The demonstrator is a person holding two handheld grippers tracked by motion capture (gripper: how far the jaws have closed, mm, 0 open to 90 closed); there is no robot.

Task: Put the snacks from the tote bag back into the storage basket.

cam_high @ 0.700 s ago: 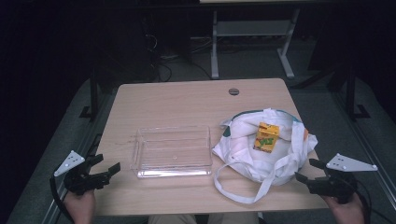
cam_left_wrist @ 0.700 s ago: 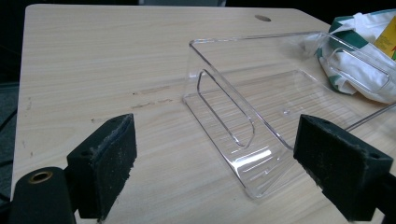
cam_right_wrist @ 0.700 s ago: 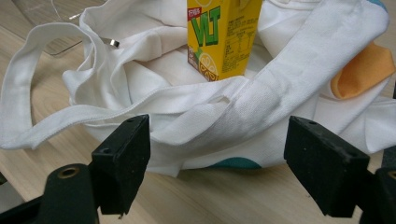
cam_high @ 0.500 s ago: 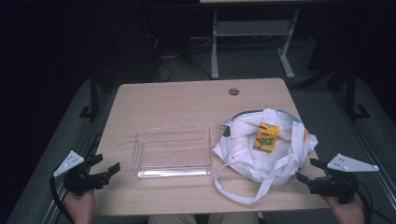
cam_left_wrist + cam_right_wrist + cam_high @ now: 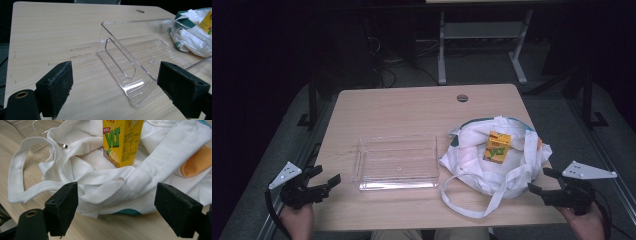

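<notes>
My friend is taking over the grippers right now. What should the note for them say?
Left gripper: open, holding nothing, at the near left table edge, facing the clear plastic tray.
Right gripper: open, holding nothing, just short of the white cloth bag.
The yellow drink carton stands inside the bag's opening; something orange is tucked in there too.
Done: nothing visibly moved out; the tray is empty.
Left, probably: lift the carton out of the bag into the tray.

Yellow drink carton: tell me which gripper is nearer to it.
Right. The right gripper sits just beside the white bag holding the carton; the left gripper waits beyond the clear tray.
</notes>
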